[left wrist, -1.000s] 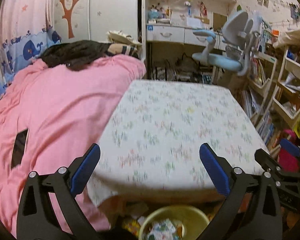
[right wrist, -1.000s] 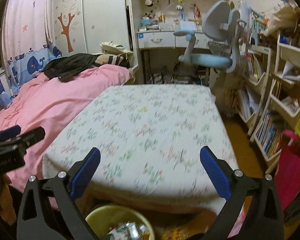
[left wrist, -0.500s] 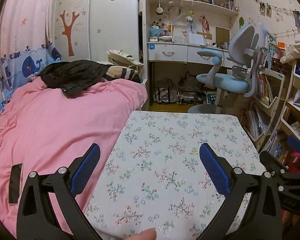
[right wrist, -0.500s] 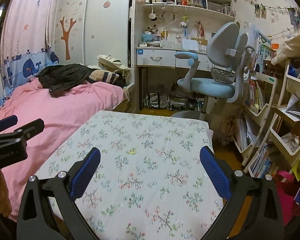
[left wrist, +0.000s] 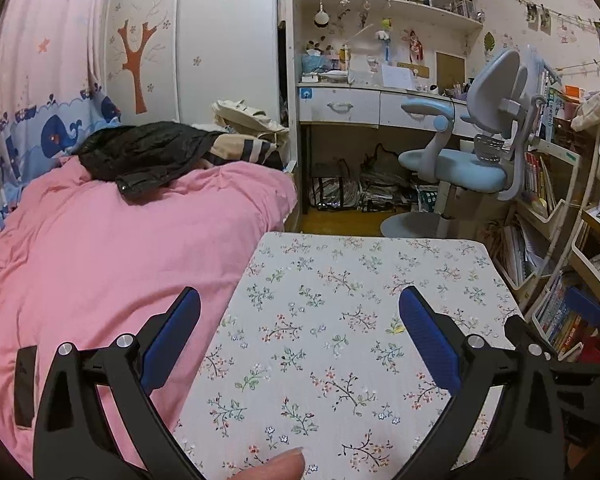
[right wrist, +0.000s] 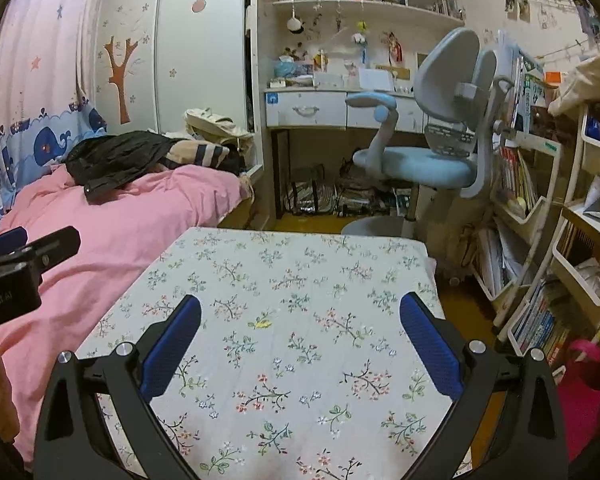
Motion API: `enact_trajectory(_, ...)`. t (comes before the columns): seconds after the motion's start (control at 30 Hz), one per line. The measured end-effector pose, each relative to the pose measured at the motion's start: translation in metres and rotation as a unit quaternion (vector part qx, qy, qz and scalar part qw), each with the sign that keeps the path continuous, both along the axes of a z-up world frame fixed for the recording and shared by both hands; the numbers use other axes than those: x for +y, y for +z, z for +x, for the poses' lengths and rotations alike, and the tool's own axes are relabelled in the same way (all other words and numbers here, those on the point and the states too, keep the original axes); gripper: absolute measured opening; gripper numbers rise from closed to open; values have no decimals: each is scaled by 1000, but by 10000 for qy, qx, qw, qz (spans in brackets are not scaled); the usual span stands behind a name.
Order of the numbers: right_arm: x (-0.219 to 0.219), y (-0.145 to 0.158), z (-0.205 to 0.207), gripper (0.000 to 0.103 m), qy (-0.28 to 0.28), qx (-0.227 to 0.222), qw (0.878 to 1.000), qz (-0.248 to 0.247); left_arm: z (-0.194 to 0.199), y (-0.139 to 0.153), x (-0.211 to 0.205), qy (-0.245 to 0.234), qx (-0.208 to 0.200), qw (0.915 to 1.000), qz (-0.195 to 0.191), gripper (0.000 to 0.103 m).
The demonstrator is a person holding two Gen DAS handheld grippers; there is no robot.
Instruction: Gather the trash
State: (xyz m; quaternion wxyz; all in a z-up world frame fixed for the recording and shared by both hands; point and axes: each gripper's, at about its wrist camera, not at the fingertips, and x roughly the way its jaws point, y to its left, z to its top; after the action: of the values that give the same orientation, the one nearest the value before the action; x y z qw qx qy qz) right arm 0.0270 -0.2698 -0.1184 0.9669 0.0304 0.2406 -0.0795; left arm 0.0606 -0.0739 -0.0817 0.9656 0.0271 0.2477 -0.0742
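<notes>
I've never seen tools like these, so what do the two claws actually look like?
Both look alike: the left claw and right claw each have two black, cut-out plastic arms with silver screws, ending in blue textured pads. The left claw's black body carries partly cut-off white lettering.

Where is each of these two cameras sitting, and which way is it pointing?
Left wrist: on the left gripper, facing across the floral-clothed table toward the pink bed; its blue-padded fingers and a fingertip show.
Right wrist: on the right gripper, facing the same table toward the blue swivel chair; its own fingers show.
Both see table, bed, chair.
</notes>
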Motion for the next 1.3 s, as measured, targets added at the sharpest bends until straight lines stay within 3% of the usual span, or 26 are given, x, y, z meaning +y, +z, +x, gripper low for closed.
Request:
enact_trajectory(0.7, -6, -5, 10, 96, -133, 151, 9996, 198, 3, -9, 8, -1, 215, 9998, -12, 96)
enact_trajectory(1.3, -2, -7, 10, 96, -178, 117, 9998, 6, 0, -8, 0, -132, 223, 9997, 19, 96)
